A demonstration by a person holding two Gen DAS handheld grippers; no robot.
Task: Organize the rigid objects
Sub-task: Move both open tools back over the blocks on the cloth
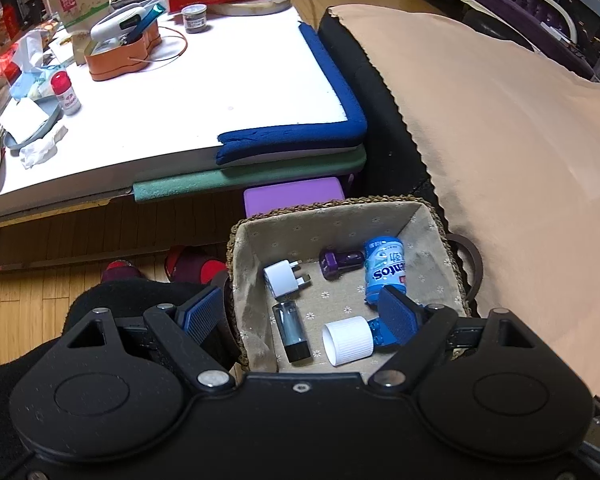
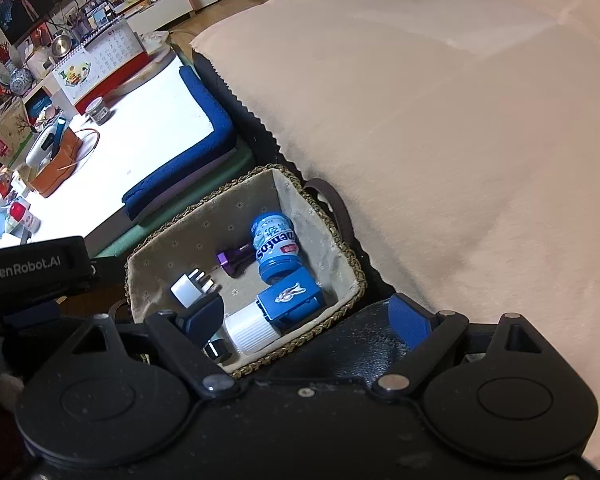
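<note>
Currently both grippers hover over a woven basket point(image 1: 236, 240) lined with pale cloth. Left gripper point(image 1: 300, 314) is released, jaws spread wide, nothing between the pads; its left pad sits outside the basket's left wall, its right pad over the basket interior. Right gripper point(image 2: 312, 316) is also released and empty, left pad over the basket's near corner, right pad outside the rim above dark upholstery.

Inside the basket, just ahead of the left gripper: a white-capped blue bottle point(image 1: 350, 340) lying on its side, its blue body tucked behind the right pad; a small dark vial point(image 1: 292, 330) lying beside it, to its left; a white plug adapter point(image 1: 282, 278) farther ahead; a purple cylinder point(image 1: 340, 262) lying against a blue Mentos tub point(image 1: 384, 268) toward the far right wall. In the right wrist view the blue bottle point(image 2: 292, 300) touches the base of the tub point(image 2: 276, 244).

Beyond the basket to the left stands a white bench point(image 1: 220, 92) with blue padded edging, carrying clutter. A beige cloth point(image 1: 520, 140) covers the surface to the right.
</note>
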